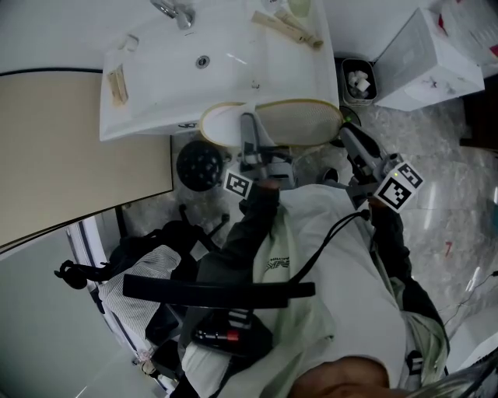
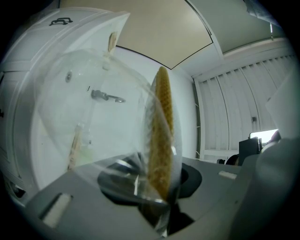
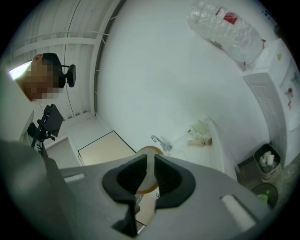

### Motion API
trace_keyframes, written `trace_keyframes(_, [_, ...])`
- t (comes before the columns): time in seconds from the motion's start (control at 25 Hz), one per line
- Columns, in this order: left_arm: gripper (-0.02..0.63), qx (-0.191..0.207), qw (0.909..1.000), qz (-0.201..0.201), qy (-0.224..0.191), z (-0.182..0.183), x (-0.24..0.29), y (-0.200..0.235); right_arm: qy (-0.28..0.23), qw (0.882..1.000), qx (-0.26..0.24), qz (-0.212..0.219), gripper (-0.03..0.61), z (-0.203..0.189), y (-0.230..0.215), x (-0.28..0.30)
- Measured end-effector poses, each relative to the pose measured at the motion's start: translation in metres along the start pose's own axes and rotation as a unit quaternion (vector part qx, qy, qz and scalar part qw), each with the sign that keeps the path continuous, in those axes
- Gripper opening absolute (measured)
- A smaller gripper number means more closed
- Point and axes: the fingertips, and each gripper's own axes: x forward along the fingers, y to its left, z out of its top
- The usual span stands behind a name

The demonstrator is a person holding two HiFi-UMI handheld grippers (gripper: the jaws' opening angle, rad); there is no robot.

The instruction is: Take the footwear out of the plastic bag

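Note:
In the head view a pair of flat white slippers (image 1: 299, 123) with tan rims hangs in front of the sink, inside a clear plastic bag (image 1: 226, 124). My left gripper (image 1: 247, 124) is shut on the bag at its middle. In the left gripper view the film of the bag (image 2: 93, 131) and a slipper (image 2: 161, 140) seen edge-on run into my left gripper (image 2: 157, 201). My right gripper (image 1: 344, 132) is at the slippers' right end. In the right gripper view my right gripper (image 3: 150, 176) is shut on the thin slipper (image 3: 148, 152).
A white sink (image 1: 156, 85) with a tap (image 1: 175, 12) stands just behind the slippers. A small bin (image 1: 358, 82) and a white box (image 1: 436, 54) are at the right. A black round object (image 1: 201, 165) and a dark bag (image 1: 148, 288) lie on the floor at the left.

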Motion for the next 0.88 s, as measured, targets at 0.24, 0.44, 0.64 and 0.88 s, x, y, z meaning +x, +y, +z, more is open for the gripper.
trace_keyframes(0.24, [0.107,-0.001,1.0,0.005,0.001,0.0,-0.003,0.002,-0.005,1.0,-0.008,0.01,0.043,0.003,0.008,0.001])
trace_keyframes(0.44, [0.107,-0.001,1.0,0.007,0.001,0.002,-0.003,0.002,0.0,0.999,-0.017,0.035,0.015,0.002,0.02,0.004])
trace_keyframes(0.64, [0.107,-0.002,1.0,0.007,0.001,0.002,-0.003,0.003,-0.002,0.999,-0.019,0.047,0.002,0.003,0.026,0.006])
trace_keyframes(0.88, [0.107,-0.003,1.0,0.008,0.004,0.0,-0.004,0.002,0.002,0.999,-0.018,0.046,0.002,0.001,0.027,0.007])
